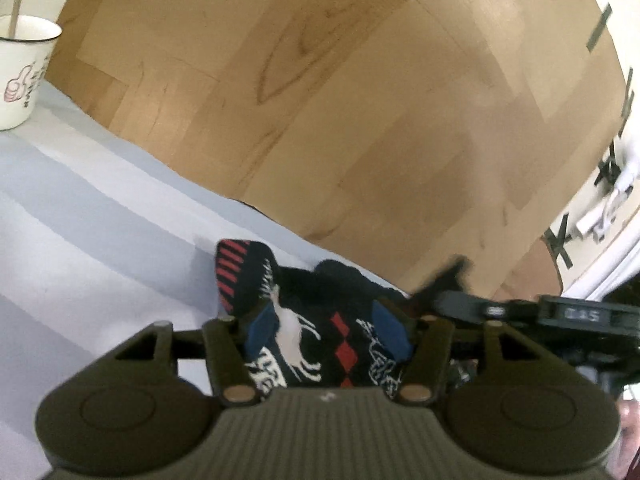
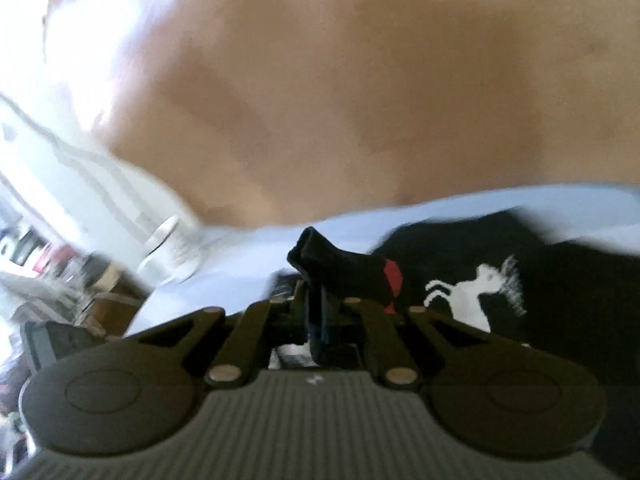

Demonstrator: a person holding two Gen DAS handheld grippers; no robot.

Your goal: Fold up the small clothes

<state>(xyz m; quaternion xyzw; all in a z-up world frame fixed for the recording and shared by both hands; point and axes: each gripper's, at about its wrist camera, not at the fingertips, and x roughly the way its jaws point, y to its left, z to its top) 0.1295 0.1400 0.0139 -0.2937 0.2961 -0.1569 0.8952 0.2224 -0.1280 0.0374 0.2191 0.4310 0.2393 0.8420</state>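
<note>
Garment: dark knitted small piece of clothing [image 1: 320, 332] with white horse figures, red diamonds and red stripes; it lies bunched on the pale blue-grey cloth-covered surface [image 1: 80, 208], near that surface's far edge.
Garment in the right wrist view: the same dark knit [image 2: 480, 280] spreads to the right of the claw, one white horse showing; this view is blurred.
Left claw: left claw [image 1: 328, 320] sits low over the garment with its jaws spread, one on either side of the bunched knit; whether the pads touch the cloth cannot be told.
Right claw: right claw [image 2: 316, 312] has its jaws drawn close together, pinching a dark fold of the garment that sticks up beyond the tips, a red patch beside it.
Claws together: in the left wrist view the right claw's dark body lies just to the right of the left one, at the garment's right edge.
Surface and room: light wooden plank floor [image 1: 340, 100] lies beyond the surface's edge; dark tape strips [image 1: 600, 28] mark it at the right.
Around: white paper cup [image 1: 24, 72] with a thumbs-up print and a stick in it stands on the surface far left, well apart from the garment.
</note>
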